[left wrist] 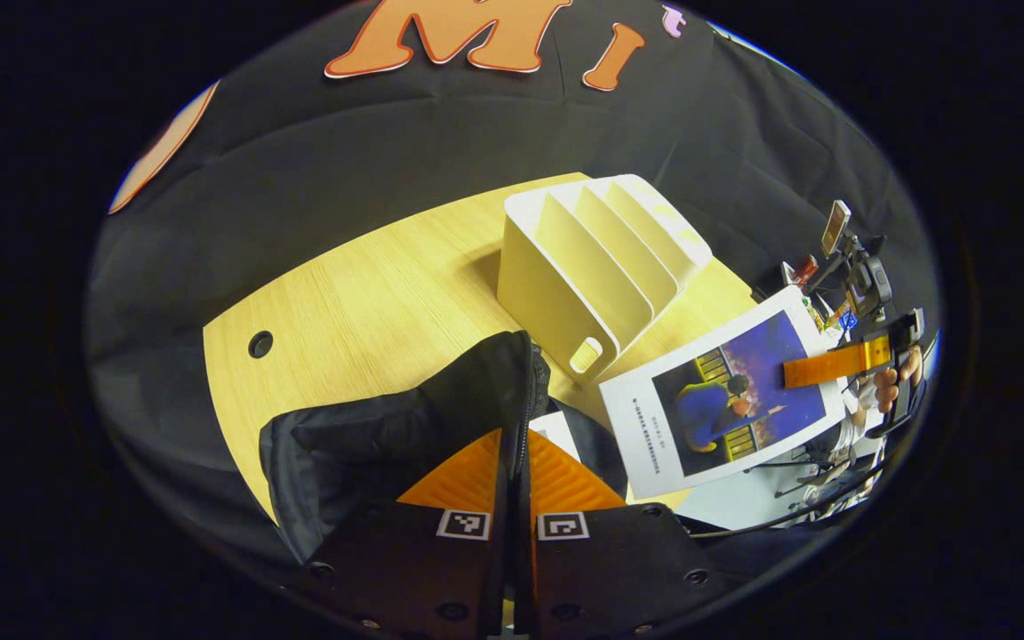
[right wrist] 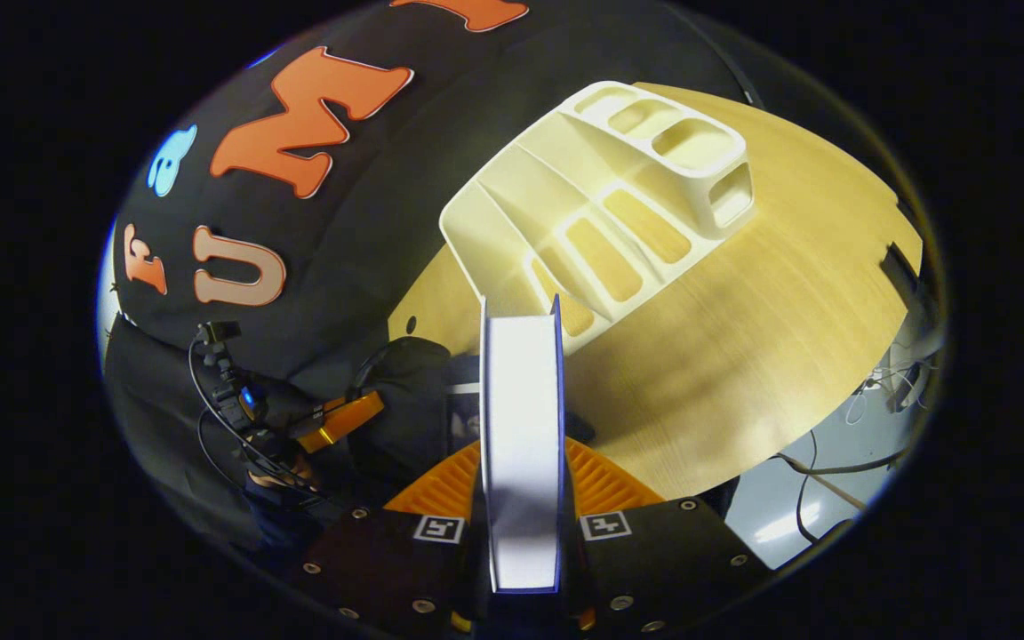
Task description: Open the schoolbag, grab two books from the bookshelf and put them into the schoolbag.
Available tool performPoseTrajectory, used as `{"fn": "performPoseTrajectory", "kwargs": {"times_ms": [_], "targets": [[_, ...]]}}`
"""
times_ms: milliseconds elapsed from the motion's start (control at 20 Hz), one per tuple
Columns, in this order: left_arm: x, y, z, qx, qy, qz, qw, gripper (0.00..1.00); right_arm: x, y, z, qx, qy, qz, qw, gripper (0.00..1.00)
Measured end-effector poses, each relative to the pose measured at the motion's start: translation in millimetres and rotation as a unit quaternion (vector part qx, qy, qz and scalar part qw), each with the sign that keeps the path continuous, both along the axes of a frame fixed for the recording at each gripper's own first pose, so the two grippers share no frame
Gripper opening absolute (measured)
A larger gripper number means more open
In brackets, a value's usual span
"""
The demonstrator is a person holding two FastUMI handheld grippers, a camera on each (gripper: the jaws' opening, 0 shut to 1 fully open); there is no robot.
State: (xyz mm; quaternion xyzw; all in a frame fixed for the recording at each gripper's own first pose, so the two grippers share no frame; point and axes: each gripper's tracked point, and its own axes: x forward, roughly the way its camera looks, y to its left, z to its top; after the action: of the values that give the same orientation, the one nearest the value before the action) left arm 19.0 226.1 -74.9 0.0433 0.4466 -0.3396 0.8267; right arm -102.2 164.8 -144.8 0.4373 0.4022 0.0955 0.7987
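The book I'm carrying sits clamped between my right gripper fingers, page edges facing the right gripper view, its covers running straight away from me along the fingers, so its long face stands on edge rather than flat. From the left gripper view I see the same book cover-on, hanging in the air just off the table's near corner, with the right gripper pinching it at its far edge. The schoolbag lies directly under my left gripper, whose fingers are closed tight on the bag's zippered rim, holding the mouth up; something pale shows inside the opening, which I take to be a book already in, though I can't be sure. What matters for the coming move: the bag's mouth lies to the left of and below the held book, close by the left gripper, and in the right gripper view the dark bag sits just left of the book's leading end. So I judge the book has to travel leftward and drop edge-first, its thin edge lined up with the slit my left gripper keeps open. The bookshelf stands farther back on the table, well apart from both grippers, its slots looking empty from here. Beyond the table's edge are cables on the floor
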Motion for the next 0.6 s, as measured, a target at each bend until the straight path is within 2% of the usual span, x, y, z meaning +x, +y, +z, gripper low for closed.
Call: {"fn": "performPoseTrajectory", "kwargs": {"times_ms": [250,600], "targets": [[0.8,0.8,2.4,0.003,-0.005,0.002,1.0,0.05,9.0,35.2,-4.4,0.066,-0.026,0.014,0.997,0.33],[1.8,4.9,8.5,0.002,-0.011,0.009,1.0,0.05,38.0,80.2,-20.3,0.123,-0.053,0.014,0.991,0.33]]}}
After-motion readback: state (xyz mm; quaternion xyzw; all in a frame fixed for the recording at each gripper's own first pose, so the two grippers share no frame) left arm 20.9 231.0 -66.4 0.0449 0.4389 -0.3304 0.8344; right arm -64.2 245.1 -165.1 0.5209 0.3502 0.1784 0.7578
